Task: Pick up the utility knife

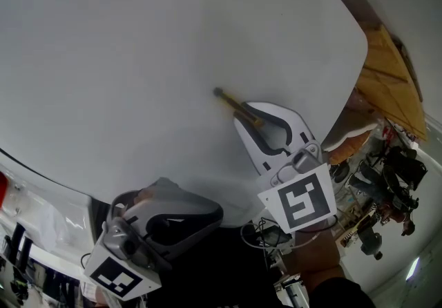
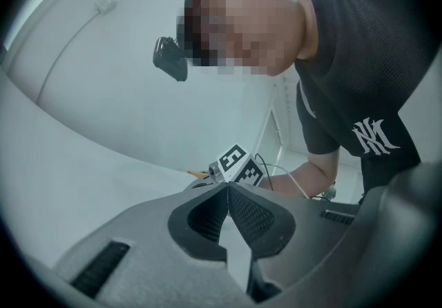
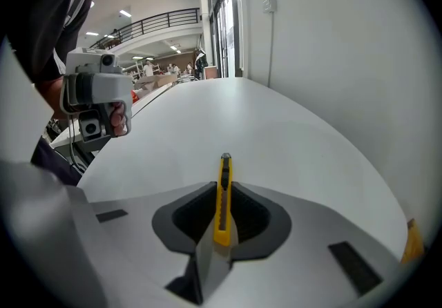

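Your right gripper [image 3: 222, 188] has its jaws drawn in almost to touching, with the utility knife [image 3: 223, 197] running lengthwise between them. Both dark pads [image 3: 193, 213] look pressed flat against the yellow sides. The grip sits around the middle of the handle. The butt end lies back toward the camera, and the dark nose sticks out past the fingertips.

Expect the knife to be light and stiff, a slim plastic body with smooth flanks that could slide or pivot if squeezed off-centre. The mid-body hold you have looks like the right place. It keeps the weight balanced and the pads clear of the blade end. Whether any blade is extended cannot be made out, so treat the nose as sharp.

From the head view, the knife's nose seems to rest on the white table [image 1: 138, 58], just ahead of the right gripper. The lift does not appear to have begun. A straight rise, without rolling the wrist, should keep the handle from twisting between the pads.

Your left gripper [image 1: 210, 215] is off to the side near the table's edge, well apart from the knife. Its jaws are closed tip to tip on nothing.

Beyond the table's far edge there is only a plain wall.
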Motion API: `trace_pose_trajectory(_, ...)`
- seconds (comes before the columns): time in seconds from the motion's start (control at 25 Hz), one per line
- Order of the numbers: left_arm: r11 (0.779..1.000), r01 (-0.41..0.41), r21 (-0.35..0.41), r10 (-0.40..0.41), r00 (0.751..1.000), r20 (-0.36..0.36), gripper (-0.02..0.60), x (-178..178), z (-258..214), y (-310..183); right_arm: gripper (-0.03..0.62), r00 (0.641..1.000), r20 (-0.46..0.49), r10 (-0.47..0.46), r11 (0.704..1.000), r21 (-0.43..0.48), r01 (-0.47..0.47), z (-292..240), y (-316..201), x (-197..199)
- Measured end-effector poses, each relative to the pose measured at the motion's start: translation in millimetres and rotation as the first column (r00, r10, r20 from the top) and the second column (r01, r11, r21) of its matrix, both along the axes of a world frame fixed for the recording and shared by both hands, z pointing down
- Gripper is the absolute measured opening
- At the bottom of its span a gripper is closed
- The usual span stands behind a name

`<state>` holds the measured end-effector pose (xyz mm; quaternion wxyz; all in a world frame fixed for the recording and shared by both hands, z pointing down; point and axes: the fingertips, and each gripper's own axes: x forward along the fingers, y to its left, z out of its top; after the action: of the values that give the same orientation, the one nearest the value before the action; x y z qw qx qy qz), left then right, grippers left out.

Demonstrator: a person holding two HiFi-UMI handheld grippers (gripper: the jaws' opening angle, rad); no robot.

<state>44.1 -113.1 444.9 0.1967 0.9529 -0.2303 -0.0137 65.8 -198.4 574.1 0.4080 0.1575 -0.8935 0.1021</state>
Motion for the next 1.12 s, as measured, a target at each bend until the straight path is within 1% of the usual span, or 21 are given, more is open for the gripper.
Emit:
trace_pose_trajectory(0.16,1.0,0.023,-0.014,-0.023,1.0,0.01,0.006,-12.1,4.3,7.9,0.055,1.0,0.025,0.014,1.0,0.019,-0.015,-14.4,4.9,-9.3)
trace_pose_trajectory(0.28,0.999,0.036,-0.011,-0.036,0.999,0.035,0.006,-29.3,-6.8,19.9,0.054,0.999,0.043,0.019,0.999,0.038,-0.02,-43.1,15.7,-25.6)
trace_pose_trajectory(0.36,0.999,0.039,-0.002,-0.039,0.998,0.052,0.006,-48.4,-29.9,30.0,0.054,0.998,0.053,0.016,0.998,0.052,-0.019,-77.1,28.0,-42.4)
trace_pose_trajectory(0.44,0.999,0.041,0.035,-0.043,0.996,0.072,0.006,-65.0,-49.2,30.3,0.054,0.998,0.067,0.017,0.996,0.089,-0.023,-107.5,31.7,-54.6)
trace_pose_trajectory(0.52,0.996,0.044,0.08,-0.05,0.995,0.081,0.006,-71.7,-59.1,20.6,0.054,0.996,0.084,0.021,0.991,0.134,-0.033,-127.8,26.8,-56.6)
trace_pose_trajectory(0.6,0.994,0.037,0.107,-0.045,0.996,0.081,0.006,-74.8,-73.7,14.3,0.054,0.994,0.105,0.028,0.987,0.155,-0.044,-152.9,26.0,-57.3)
trace_pose_trajectory(0.72,0.992,-0.004,0.127,-0.009,0.995,0.102,0.006,-83.4,-105.2,14.8,0.054,0.991,0.125,0.05,0.978,0.196,-0.073,-205.7,31.6,-61.2)
trace_pose_trajectory(0.84,0.992,-0.019,0.122,0.003,0.992,0.122,0.006,-93.2,-141.7,20.5,0.054,0.985,0.151,0.078,0.962,0.248,-0.114,-263.7,41.3,-61.7)
trace_pose_trajectory(0.96,0.994,-0.012,0.109,-0.001,0.994,0.113,0.006,-97.1,-173.1,28.3,0.054,0.974,0.197,0.111,0.953,0.258,-0.161,-305.6,61.0,-61.7)
trace_pose_trajectory(1.12,0.985,-0.018,0.171,0.004,0.997,0.082,0.006,-87.5,-217.0,44.3,0.054,0.963,0.237,0.126,0.941,0.278,-0.191,-344.0,96.2,-56.4)
